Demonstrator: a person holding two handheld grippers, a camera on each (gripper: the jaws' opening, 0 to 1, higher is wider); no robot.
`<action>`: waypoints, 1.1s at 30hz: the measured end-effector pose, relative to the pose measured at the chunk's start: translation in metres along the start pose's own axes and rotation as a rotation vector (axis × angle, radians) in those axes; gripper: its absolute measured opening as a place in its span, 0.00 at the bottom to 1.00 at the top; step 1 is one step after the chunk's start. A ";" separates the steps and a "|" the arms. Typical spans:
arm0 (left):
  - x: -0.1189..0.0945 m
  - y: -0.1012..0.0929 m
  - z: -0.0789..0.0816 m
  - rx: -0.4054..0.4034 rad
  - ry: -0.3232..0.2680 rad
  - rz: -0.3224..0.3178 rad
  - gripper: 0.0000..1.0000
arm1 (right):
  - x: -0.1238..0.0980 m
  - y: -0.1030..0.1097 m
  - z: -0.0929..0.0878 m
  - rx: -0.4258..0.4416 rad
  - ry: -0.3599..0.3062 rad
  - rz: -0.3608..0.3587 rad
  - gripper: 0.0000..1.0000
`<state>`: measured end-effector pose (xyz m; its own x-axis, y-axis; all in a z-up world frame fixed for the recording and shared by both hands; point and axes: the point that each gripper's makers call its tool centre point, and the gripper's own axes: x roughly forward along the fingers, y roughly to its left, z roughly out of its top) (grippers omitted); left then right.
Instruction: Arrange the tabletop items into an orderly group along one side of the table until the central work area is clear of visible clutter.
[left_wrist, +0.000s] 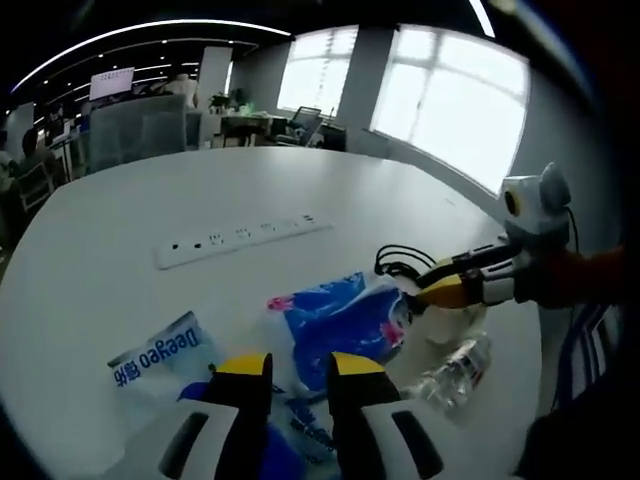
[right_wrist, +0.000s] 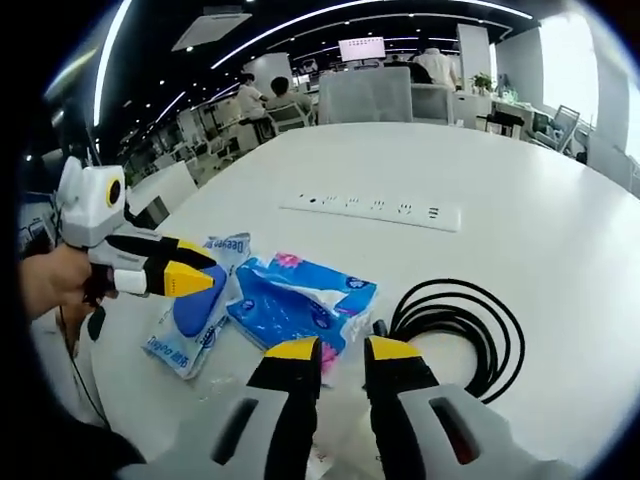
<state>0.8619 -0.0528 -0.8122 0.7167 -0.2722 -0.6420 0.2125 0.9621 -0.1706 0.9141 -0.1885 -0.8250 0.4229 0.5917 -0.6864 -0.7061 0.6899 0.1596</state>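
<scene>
On the white table lie a white power strip, a blue tissue pack, a clear Deeyeo pack with a blue object on it, a coiled black cable and a clear plastic bottle on its side. My left gripper hovers over the Deeyeo pack, jaws slightly parted with nothing gripped; it also appears as the left gripper. My right gripper stands open just short of the tissue pack, and shows as the right gripper between cable and bottle.
The items cluster near the table's near edge; the far table surface beyond the power strip is bare. Grey chairs and office desks stand behind the table. A person's hand holds the left gripper.
</scene>
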 end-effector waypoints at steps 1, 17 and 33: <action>0.002 0.002 -0.001 0.000 0.008 0.000 0.19 | 0.001 0.000 -0.001 -0.003 0.007 -0.002 0.13; 0.024 0.016 -0.008 0.004 0.042 -0.006 0.15 | 0.019 -0.009 -0.004 -0.035 0.054 0.028 0.08; 0.039 0.012 -0.018 0.000 0.082 -0.036 0.00 | 0.020 -0.007 -0.010 -0.034 0.069 0.048 0.00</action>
<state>0.8806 -0.0514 -0.8526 0.6518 -0.3047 -0.6945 0.2377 0.9517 -0.1945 0.9218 -0.1854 -0.8466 0.3487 0.5932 -0.7256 -0.7443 0.6457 0.1702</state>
